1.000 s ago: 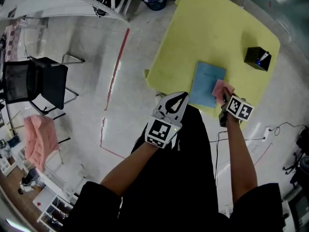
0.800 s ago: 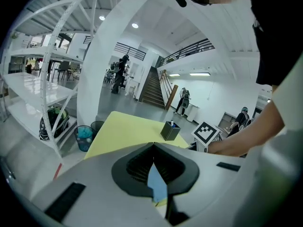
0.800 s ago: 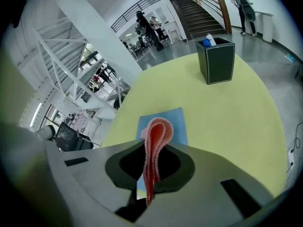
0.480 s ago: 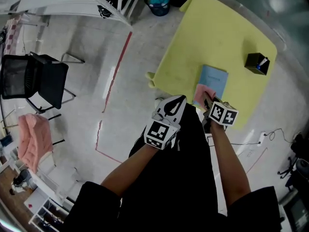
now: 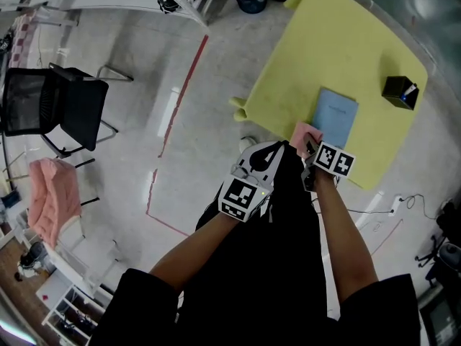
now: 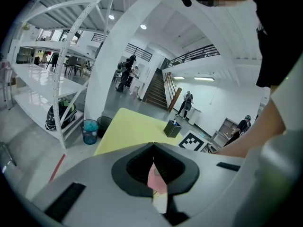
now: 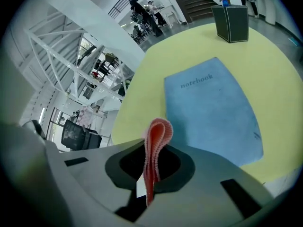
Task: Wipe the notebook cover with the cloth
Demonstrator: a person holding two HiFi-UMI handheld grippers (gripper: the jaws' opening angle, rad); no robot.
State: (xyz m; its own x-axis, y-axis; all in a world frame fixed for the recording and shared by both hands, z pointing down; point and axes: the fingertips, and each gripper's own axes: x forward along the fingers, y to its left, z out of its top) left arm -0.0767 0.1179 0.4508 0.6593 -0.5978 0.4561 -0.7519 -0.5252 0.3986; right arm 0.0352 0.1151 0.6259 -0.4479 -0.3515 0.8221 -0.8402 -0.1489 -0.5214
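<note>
Pink cloth (image 5: pixel 305 134) is pinched by our right gripper (image 5: pixel 310 147) beside the notebook (image 5: pixel 336 117); left gripper (image 5: pixel 268 150) jaws closed, empty. Next, we sweep across the cover.

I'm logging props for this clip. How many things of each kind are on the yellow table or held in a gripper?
Notebook: 1
Cloth: 1, pinched in the right gripper
Black box: 1
Total: 3
</note>
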